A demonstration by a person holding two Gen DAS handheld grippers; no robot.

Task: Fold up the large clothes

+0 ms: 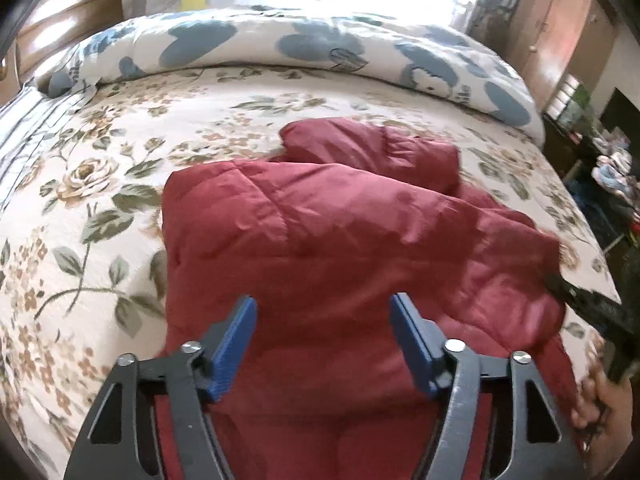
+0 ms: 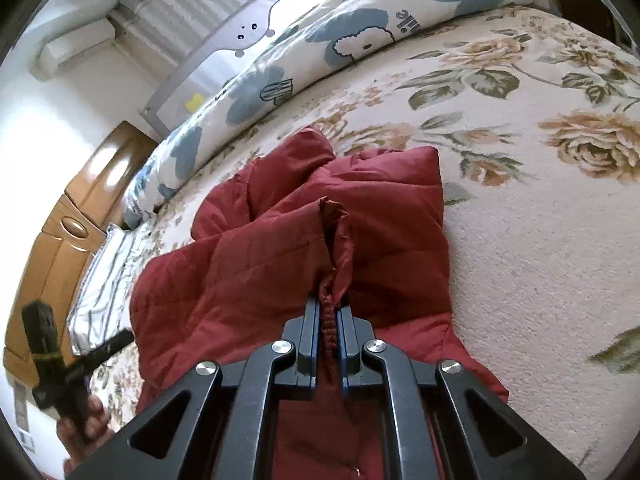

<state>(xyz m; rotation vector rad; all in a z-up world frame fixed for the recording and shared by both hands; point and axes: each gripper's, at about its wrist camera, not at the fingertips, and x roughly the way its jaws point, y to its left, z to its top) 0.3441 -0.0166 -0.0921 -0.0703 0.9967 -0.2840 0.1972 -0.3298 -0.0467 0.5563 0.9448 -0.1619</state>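
While the jacket lies on the bed, this is how things stand:

Jacket: a red quilted jacket (image 1: 320, 216), lying crumpled and partly folded on the floral bedspread (image 1: 100, 200), one puffy sleeve heaped at its far end.
Left gripper: the left gripper (image 1: 323, 340) hovers above the jacket with its blue pads (image 1: 236, 344) apart and nothing between them.
Right gripper: the right gripper (image 2: 329, 320) is clamped on a gathered edge of the jacket, and the cloth rises in a ridge beyond its jaws.
Bedding: a blue-and-white duvet (image 1: 280, 44) is bunched along the far side of the bed.
Hand: a hand (image 2: 86, 424) low at the left of the right view holds the other gripper.
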